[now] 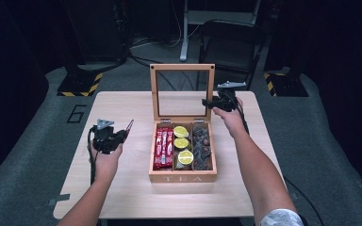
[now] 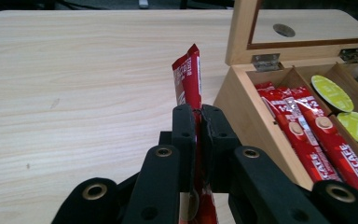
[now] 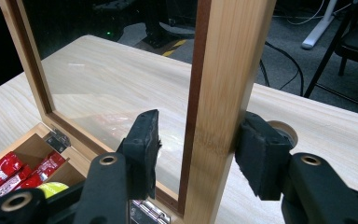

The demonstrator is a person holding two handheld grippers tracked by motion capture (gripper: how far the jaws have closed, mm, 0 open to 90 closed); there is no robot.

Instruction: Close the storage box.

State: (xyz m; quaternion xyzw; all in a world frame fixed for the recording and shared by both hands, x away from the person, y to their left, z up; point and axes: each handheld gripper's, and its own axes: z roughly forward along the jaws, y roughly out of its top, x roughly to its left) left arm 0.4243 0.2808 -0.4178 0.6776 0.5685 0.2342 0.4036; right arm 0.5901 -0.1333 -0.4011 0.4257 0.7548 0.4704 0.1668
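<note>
The left gripper [image 2: 196, 122] is pinching a red coffee stick [image 2: 189, 77] between its closed jaws, holding it upright over the bare tabletop [image 1: 122, 188] toward its left edge, just left of the open wooden tea box [image 1: 183, 178] that is sitting near the tabletop's middle. The right gripper [image 3: 200, 149] is straddling the right post of the raised glass lid [image 3: 223, 70]: the outer pad is pressing against the wood, while the inner pad is standing a little off the pane, so the lid is being steadied rather than squeezed. More red sticks [image 1: 164, 148] are lying in the box's left compartment, with green-topped capsules [image 1: 182, 143] in the middle one and dark packets [image 1: 201, 143] toward the right. The work in hand is probably moving this one stick between box and tabletop. To do it well, the left hand should be keeping the stick vertical and gripped low, travelling clear of the box's left wall, while the right hand is keeping the lid upright without tilting it forward over the compartments; a firmer hold on the frame would likely help.
</note>
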